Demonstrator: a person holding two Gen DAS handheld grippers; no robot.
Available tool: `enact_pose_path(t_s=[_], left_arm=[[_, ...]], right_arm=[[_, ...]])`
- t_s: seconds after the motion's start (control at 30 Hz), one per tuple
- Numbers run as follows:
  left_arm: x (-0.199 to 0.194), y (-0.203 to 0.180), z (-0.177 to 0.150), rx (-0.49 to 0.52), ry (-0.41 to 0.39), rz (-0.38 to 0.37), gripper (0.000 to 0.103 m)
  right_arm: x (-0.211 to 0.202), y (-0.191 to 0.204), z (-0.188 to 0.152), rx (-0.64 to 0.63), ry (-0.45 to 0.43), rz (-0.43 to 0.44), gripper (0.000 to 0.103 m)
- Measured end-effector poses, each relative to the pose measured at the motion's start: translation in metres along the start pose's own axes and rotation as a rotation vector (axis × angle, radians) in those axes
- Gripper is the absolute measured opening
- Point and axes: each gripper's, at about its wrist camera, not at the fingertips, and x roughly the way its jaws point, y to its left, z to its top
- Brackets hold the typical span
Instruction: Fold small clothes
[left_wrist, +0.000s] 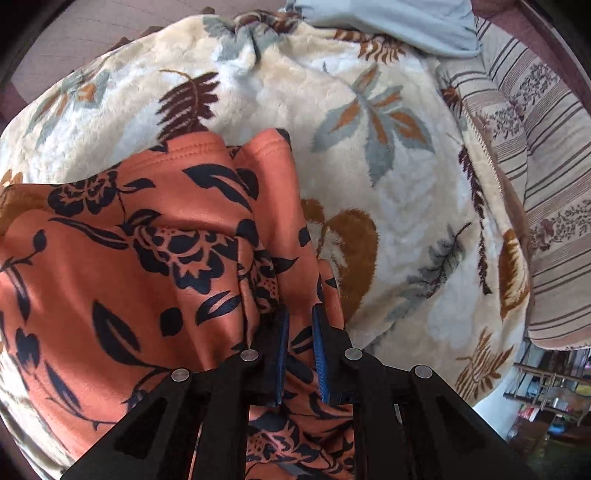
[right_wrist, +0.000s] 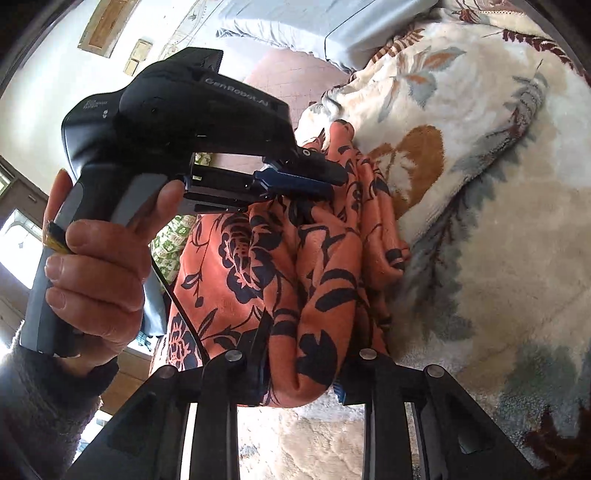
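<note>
Cream leaf-print blanket is covering the bed; both my jaws are clamping one orange floral garment, left gripper, right gripper.

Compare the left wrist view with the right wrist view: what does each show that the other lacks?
Left wrist only: a striped cushion, a shelf and the garment's stitched hem. Right wrist only: the person's hand gripping the left hand-held gripper, plus a wall and window. Both: the orange floral garment bunched on the leaf-print blanket, and each view's own hand-held gripper, left and right, closed on that cloth.
</note>
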Motion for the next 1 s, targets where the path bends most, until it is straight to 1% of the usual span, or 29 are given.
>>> enact_pose_path(t_s=[0.07, 0.1, 0.13, 0.17, 0.2, 0.23, 0.27, 0.3, 0.33, 0.4, 0.47, 0.5, 0.53, 0.57, 0.63, 0.7, 0.73, 0.77, 0.8, 0.83, 0.87, 0.9, 0.93, 1.0], left_arm=[[-0.03, 0.018, -0.006, -0.005, -0.066, -0.021, 0.014], [-0.048, 0.027, -0.014, -0.01, -0.094, -0.027, 0.015], [-0.064, 0.04, -0.022, -0.018, -0.126, -0.028, 0.023], [-0.079, 0.054, -0.03, -0.031, -0.163, -0.002, 0.035], [-0.093, 0.069, -0.039, -0.045, -0.203, 0.039, 0.041], [-0.106, 0.084, -0.049, -0.054, -0.244, 0.075, 0.051], [-0.113, 0.1, -0.057, -0.064, -0.272, 0.111, 0.053], [-0.118, 0.115, -0.065, -0.087, -0.283, 0.137, 0.053], [-0.118, 0.132, -0.07, -0.122, -0.282, 0.137, 0.053], [-0.108, 0.16, -0.082, -0.209, -0.253, 0.087, 0.053], [-0.095, 0.181, -0.091, -0.288, -0.22, 0.014, 0.053], [-0.087, 0.188, -0.094, -0.314, -0.211, -0.02, 0.053], [-0.081, 0.194, -0.096, -0.333, -0.204, -0.049, 0.053], [-0.076, 0.196, -0.098, -0.343, -0.201, -0.069, 0.053], [-0.065, 0.197, -0.097, -0.344, -0.197, -0.084, 0.053], [-0.059, 0.201, -0.096, -0.338, -0.199, -0.079, 0.053], [-0.059, 0.201, -0.097, -0.339, -0.204, -0.075, 0.053], [-0.061, 0.2, -0.098, -0.335, -0.215, -0.079, 0.052], [-0.065, 0.2, -0.099, -0.331, -0.223, -0.082, 0.052], [-0.07, 0.196, -0.101, -0.333, -0.23, -0.093, 0.051], [-0.074, 0.195, -0.102, -0.337, -0.244, -0.112, 0.051], [-0.08, 0.192, -0.104, -0.336, -0.264, -0.129, 0.051], [-0.084, 0.189, -0.103, -0.332, -0.286, -0.129, 0.051], [-0.091, 0.181, -0.104, -0.316, -0.316, -0.078, 0.051]], right_arm=[[0.0, -0.004, 0.004, 0.0, 0.015, 0.013, 0.037], [-0.003, -0.005, 0.007, 0.008, 0.024, 0.018, 0.038], [-0.009, -0.007, 0.009, 0.019, 0.023, 0.023, 0.041], [-0.015, -0.01, 0.015, 0.028, 0.003, 0.022, 0.044], [-0.025, -0.011, 0.02, 0.033, -0.031, 0.018, 0.046], [-0.033, -0.011, 0.027, 0.04, -0.073, 0.012, 0.051], [-0.038, -0.011, 0.038, 0.048, -0.111, 0.007, 0.059], [-0.04, -0.012, 0.052, 0.054, -0.135, 0.006, 0.062], [-0.039, -0.011, 0.065, 0.057, -0.141, 0.015, 0.064], [-0.022, -0.003, 0.094, 0.051, -0.093, 0.045, 0.065], [0.009, 0.004, 0.122, 0.052, -0.006, 0.089, 0.067], [0.029, 0.004, 0.135, 0.064, 0.028, 0.079, 0.067], [0.045, 0.006, 0.141, 0.071, 0.065, 0.063, 0.067], [0.062, 0.006, 0.145, 0.072, 0.103, 0.027, 0.067], [0.085, 0.007, 0.148, 0.059, 0.145, -0.05, 0.067], [0.105, 0.005, 0.139, 0.06, 0.22, -0.07, 0.067], [0.105, 0.008, 0.129, 0.045, 0.245, -0.085, 0.066], [0.105, 0.014, 0.125, -0.003, 0.237, -0.108, 0.054], [0.101, 0.025, 0.122, -0.079, 0.224, -0.132, 0.042], [0.099, 0.037, 0.12, -0.161, 0.224, -0.166, 0.018], [0.095, 0.048, 0.119, -0.228, 0.219, -0.209, 0.018], [0.089, 0.059, 0.119, -0.273, 0.21, -0.224, 0.017], [0.082, 0.069, 0.123, -0.308, 0.191, -0.225, 0.017], [0.067, 0.087, 0.136, -0.363, 0.125, -0.241, 0.016]])
